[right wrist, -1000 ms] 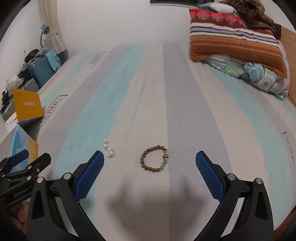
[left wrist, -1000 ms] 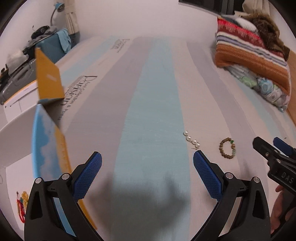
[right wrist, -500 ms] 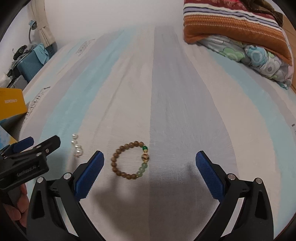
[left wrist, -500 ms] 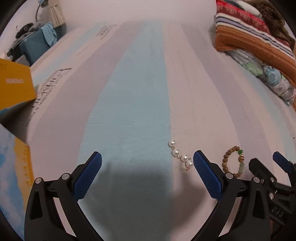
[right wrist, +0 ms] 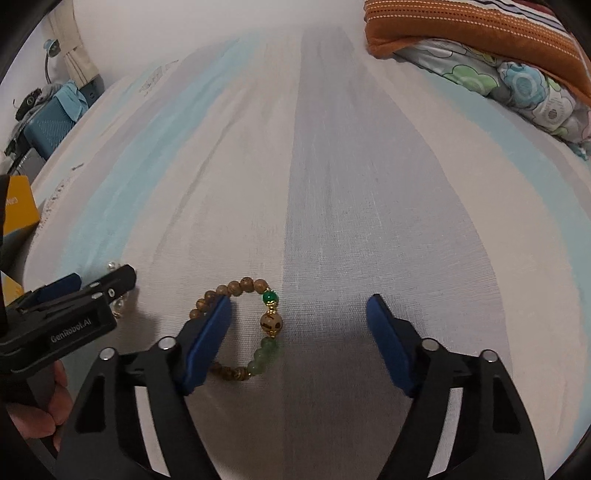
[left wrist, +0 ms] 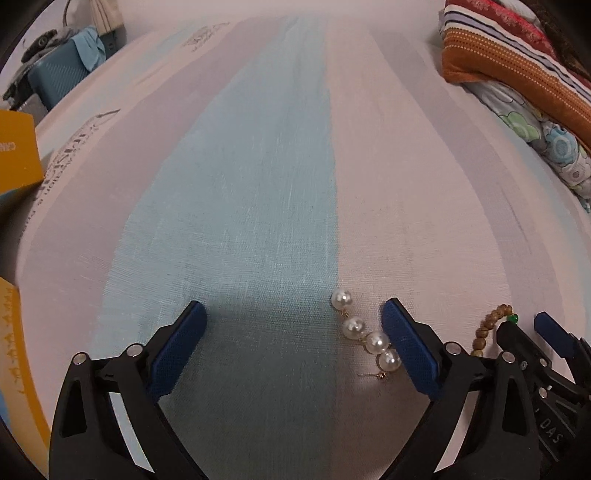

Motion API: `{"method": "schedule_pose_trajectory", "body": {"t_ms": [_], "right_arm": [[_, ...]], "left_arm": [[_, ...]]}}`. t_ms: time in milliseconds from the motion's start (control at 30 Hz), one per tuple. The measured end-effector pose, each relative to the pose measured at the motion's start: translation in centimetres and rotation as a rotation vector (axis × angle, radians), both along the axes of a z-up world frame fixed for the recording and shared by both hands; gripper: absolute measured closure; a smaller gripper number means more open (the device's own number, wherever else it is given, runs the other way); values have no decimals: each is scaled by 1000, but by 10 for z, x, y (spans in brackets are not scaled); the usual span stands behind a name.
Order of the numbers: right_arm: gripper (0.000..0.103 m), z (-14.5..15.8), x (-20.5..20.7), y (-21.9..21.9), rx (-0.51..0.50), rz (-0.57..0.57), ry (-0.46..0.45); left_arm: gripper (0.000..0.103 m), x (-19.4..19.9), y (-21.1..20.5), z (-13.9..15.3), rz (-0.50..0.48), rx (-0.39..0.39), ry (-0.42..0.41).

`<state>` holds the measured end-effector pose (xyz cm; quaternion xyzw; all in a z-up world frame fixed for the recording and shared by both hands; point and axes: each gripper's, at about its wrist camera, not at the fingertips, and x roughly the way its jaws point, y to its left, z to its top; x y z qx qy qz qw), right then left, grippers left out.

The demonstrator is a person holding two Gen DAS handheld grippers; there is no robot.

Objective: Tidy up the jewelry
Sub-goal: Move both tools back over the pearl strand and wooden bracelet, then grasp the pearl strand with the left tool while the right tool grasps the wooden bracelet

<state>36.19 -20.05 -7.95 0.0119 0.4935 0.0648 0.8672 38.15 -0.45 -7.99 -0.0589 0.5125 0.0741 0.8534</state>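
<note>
Left wrist view: left tongs spread wide, nothing between the pads but fabric and a pearl earring; four white pearls in a diagonal chain w/ a small gold hook at the near end, lying on the striped bed sheet just inside the right blue pad, near it; contact cannot be told. Earring sits at the border of the pale blue and cream stripes. At lower right, a beaded bracelet lies partly hidden behind the right tongs, whose black body and blue tip enter from the frame edge. Orange-yellow box at left edge; folded striped blanket and floral bedding at upper right; blue case at upper left. Right wrist view: right tongs also wide apart, gripping nothing. Bracelet of brown wood beads w/ a green bead, a carved tan bead and pale green beads lies flat on the sheet; the left blue pad overlaps the ring's left side, so the right half of the loop sits between the pads. Whether the pad touches the beads cannot be told. Left tongs visible at left, w/ a pearl of the earring showing past the tip. Hand at lower left edge. Blanket and floral bedding at upper right.
</note>
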Motion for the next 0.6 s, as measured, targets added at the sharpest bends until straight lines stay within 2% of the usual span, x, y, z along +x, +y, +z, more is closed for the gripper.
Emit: {"method": "schedule_pose_trajectory", "body": {"t_ms": [133,333,400,433,500,600], "right_arm": [[53,-2,0,2,-25,8,-3],[76,-1,-1,1,-23,25,3],[83,0,-1,1,-17,29,8],[87,0,-1,0,-15,32,9],[90,0,-2,0,-8,41,14],[92,1,-2,-3,28,34,17]], "left_arm": [[24,-2,-3,1,-2,14,0],[53,-7,-8,4,-19,37,2],[69,-9,-8,5,-22,33,2],[72,-9,-8,5,-25,23,4],[87,-10,-7,6,-29,14,7],[88,-12,-2,8,-27,-14,3]]}}
